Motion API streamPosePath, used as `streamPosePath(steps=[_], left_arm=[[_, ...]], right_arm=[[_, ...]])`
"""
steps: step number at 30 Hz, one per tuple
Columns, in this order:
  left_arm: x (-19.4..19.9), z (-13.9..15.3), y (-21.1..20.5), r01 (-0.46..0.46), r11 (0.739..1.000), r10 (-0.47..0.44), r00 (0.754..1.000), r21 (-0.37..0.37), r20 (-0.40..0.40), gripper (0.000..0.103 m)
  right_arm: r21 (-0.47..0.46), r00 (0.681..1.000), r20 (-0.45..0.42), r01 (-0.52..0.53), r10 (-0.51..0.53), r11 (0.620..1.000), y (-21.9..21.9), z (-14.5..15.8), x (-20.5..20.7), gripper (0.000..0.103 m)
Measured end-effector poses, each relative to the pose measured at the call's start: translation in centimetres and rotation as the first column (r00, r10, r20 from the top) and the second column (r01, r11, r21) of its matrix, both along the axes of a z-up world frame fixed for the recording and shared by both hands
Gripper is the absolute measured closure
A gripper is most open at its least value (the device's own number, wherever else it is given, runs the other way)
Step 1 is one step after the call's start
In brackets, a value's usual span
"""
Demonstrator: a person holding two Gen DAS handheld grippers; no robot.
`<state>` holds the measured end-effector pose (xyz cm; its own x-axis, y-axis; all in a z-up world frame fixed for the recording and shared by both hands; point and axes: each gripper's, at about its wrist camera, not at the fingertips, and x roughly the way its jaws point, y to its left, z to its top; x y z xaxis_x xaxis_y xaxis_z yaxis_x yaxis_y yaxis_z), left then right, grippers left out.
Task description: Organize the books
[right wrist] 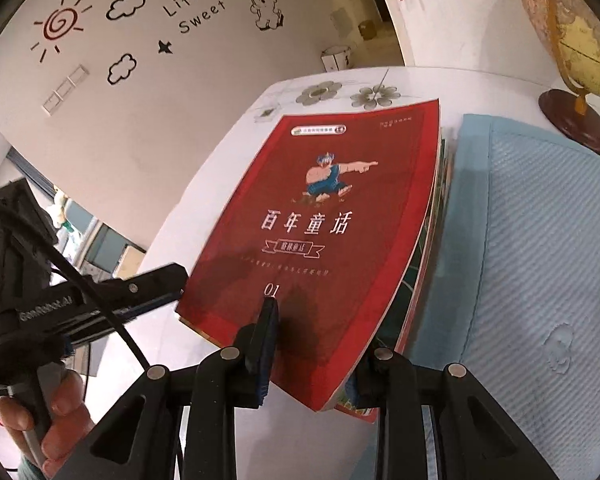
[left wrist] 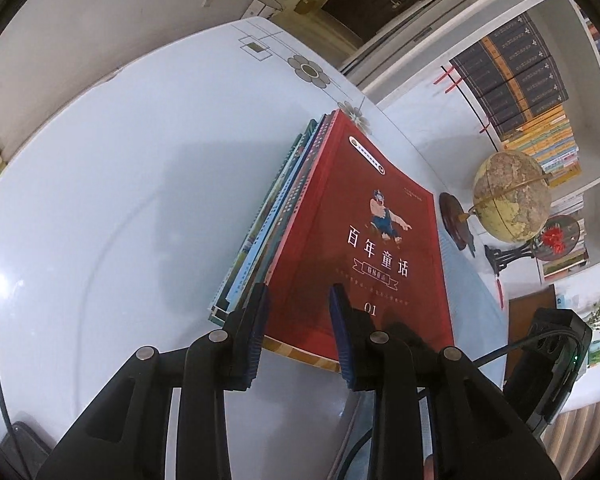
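- Far left, a wall with drawn decals [right wrist: 120, 20]: a red sun, clouds and the words "Life is Sweet"
- The person's left hand [right wrist: 60, 412] is wrapped round the handle of the left tongs [left wrist: 296, 292], with a black cable trailing past it
- The left tongs point down at the near left corner of the stack of books [left wrist: 260, 240]; their two fingers stand apart, one just beside the spine side of the stack and the other over the cover, and I see nothing squeezed between them
- The white bench [left wrist: 100, 160], printed with grey flowers at its far end, carries the stack near its right side
- The stack is several thin, colourful books, their edges fanned out a little on the left
- On top lies the red book [left wrist: 364, 240], face up, with a cartoon figure pointing, white Chinese lettering and "01" near its lower edge
- The right tongs [right wrist: 316, 332] are clamped on the near edge of the stack: one finger rests on the red cover just below the "01", the other is mostly hidden under the near right corner
- Just beside the stack on the right lies a pale blue mat [right wrist: 540, 240]
- Beyond the mat stands a yellowish globe [left wrist: 508, 196] on a dark round wooden base
- Furthest right, a white bookshelf [left wrist: 596, 80] packed with rows of dark and yellow-spined books
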<state>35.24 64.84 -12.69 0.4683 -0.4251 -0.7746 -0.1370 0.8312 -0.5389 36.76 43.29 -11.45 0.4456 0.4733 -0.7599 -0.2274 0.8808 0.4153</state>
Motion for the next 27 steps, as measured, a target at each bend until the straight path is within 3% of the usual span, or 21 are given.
streamPosePath(steps=[3, 6, 11, 12, 14, 19, 27], left_arm=[[-0.3, -0.1, 0.2, -0.006, 1.0, 0.006, 1.0, -0.004, -0.003, 0.075], [-0.8, 0.0, 0.2, -0.014, 1.0, 0.014, 1.0, 0.007, -0.008, 0.075], [-3.1, 2.5, -1.4, -0.027, 0.975, 0.011, 0.997, 0.221, 0.072, 0.075], [-3.6, 2.9, -2.2, -0.013, 0.97, -0.006, 0.997, 0.241, 0.077, 0.075], [-4.1, 3.2, -3.4, 0.014, 0.972, -0.033, 0.997, 0.234, 0.075, 0.075], [-5.3, 3.2, -9.9, 0.112, 0.959, -0.131, 0.99, 0.262, 0.057, 0.075], [-7.6, 6.1, -22.8, 0.253, 0.922, -0.291, 0.952, 0.294, 0.094, 0.075]], right_arm=[[0.0, 1.0, -0.003, -0.007, 0.007, 1.0, 0.0, -0.1, 0.0, 0.075], [0.017, 1.0, -0.019, -0.023, 0.023, 1.0, -0.1, -0.2, -0.1, 0.068], [-0.046, 0.998, -0.006, -0.06, 0.06, 0.997, -1.3, 0.1, -2.6, 0.055], [-0.066, 0.999, -0.011, -0.052, 0.051, 0.997, -2.0, -0.1, -3.4, 0.049], [-0.078, 0.999, -0.039, -0.041, 0.038, 0.996, -3.6, -0.5, -4.6, 0.048], [-0.097, 0.995, -0.089, 0.039, -0.048, 0.995, -9.2, -1.2, -6.6, 0.048], [-0.178, 0.971, 0.067, 0.236, -0.227, 0.955, -20.4, 5.0, -10.7, 0.048]])
